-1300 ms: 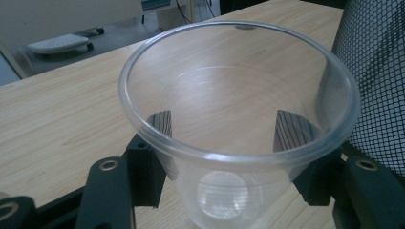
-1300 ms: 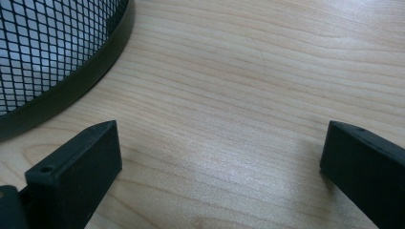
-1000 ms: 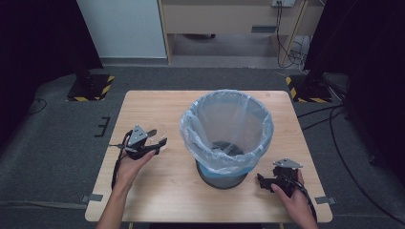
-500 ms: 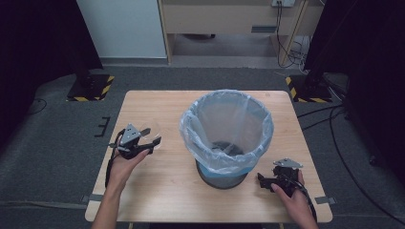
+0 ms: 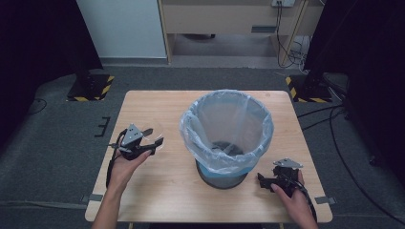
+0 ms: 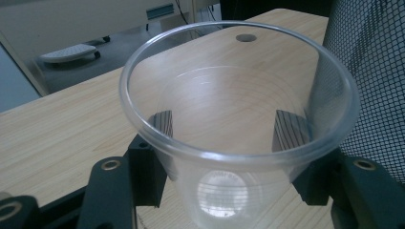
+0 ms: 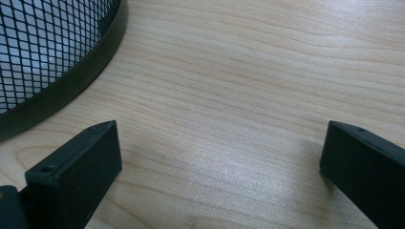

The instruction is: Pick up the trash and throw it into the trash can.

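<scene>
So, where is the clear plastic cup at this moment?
The clear plastic cup sits between the jaws of the left gripper, held over the left part of the table, just left of the lined mesh bin.

Even overhead light on desk (image 5: 157,191); surroundings dark. High view soft, slightly blurred. Glare patch on wood in right gripper view; cup (image 6: 239,143) rim sharp, background defocused.

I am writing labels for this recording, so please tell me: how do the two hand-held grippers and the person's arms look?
Both are black. The left gripper and the right gripper each carry a grey three-cornered plate on top and trail a black cable along the forearm. The jaws are blocky black bars with small screw holes. The forearms are bare; no sleeves show.
</scene>
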